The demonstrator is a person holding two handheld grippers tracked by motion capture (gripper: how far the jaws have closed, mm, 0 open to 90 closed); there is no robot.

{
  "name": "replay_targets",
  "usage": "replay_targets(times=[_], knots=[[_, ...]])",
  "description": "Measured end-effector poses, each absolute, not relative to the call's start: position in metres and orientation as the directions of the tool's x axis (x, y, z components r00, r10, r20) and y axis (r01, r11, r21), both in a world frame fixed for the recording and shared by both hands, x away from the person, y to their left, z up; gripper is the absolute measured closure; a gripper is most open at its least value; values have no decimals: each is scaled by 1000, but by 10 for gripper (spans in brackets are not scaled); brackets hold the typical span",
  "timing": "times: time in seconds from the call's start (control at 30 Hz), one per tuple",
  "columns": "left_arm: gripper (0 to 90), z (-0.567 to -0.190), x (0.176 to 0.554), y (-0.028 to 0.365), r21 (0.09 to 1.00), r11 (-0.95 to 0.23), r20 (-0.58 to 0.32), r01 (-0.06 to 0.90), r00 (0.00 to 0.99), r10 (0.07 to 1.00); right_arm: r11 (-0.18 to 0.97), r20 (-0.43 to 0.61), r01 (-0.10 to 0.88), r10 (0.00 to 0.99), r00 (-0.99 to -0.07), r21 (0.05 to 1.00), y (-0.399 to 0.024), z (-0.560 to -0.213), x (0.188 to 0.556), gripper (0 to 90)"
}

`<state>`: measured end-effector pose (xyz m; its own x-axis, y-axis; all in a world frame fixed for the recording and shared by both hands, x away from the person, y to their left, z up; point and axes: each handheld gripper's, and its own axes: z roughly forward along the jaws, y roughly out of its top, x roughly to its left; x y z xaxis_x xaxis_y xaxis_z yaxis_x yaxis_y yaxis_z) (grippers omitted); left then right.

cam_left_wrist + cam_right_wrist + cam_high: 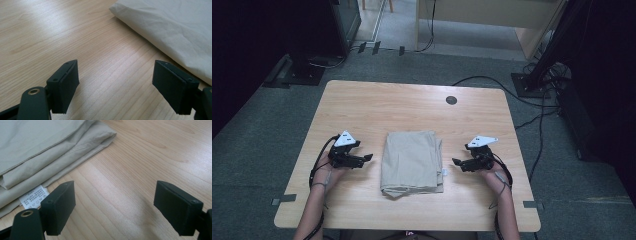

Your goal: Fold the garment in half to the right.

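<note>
— Starting at the left edge of the high view, what do you see?

— A person's forearm comes up from the bottom and holds the left gripper [368, 158] over the wooden table [377, 102]. It points inward, toward the middle of the tabletop, and a black cable loops off its outer side.

— Are its jaws together or apart?

— Apart. In the left gripper view the left gripper [115, 80] has both black pads spread wide with bare wood grain between them. Nothing sits in the gap.

— And the middle?

— A folded beige cloth [412, 162] lies flat on the table, between the two grippers and near the front half of the tabletop. In the left gripper view its smooth edge [172, 30] runs just beside the far pad, but I cannot tell whether they touch.

— What about the layers?

— The right gripper view shows the cloth [42, 152] stacked in several folds, with a small white care label [33, 196] poking out from the lower layers, close to one pad.

— And the right side?

— The right gripper [456, 161] mirrors the other, aimed inward at the cloth, just short of its edge. Its jaws are also spread, holding nothing, with open wood between them in its own view [115, 205].

— Anything farther back?

— A small dark round disc [451, 100] is set in the tabletop near the far edge, well apart from the cloth.
</note>
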<state>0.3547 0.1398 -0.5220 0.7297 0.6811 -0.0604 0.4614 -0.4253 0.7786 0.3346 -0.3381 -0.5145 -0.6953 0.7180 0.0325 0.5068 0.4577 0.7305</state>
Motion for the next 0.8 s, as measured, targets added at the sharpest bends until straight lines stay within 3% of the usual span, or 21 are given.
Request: replay_targets(times=[0.8], knots=[[215, -522, 355, 146, 781, -416, -54, 465, 714, 698, 452, 24, 517, 735, -677, 727, -352, -516, 334, 172]])
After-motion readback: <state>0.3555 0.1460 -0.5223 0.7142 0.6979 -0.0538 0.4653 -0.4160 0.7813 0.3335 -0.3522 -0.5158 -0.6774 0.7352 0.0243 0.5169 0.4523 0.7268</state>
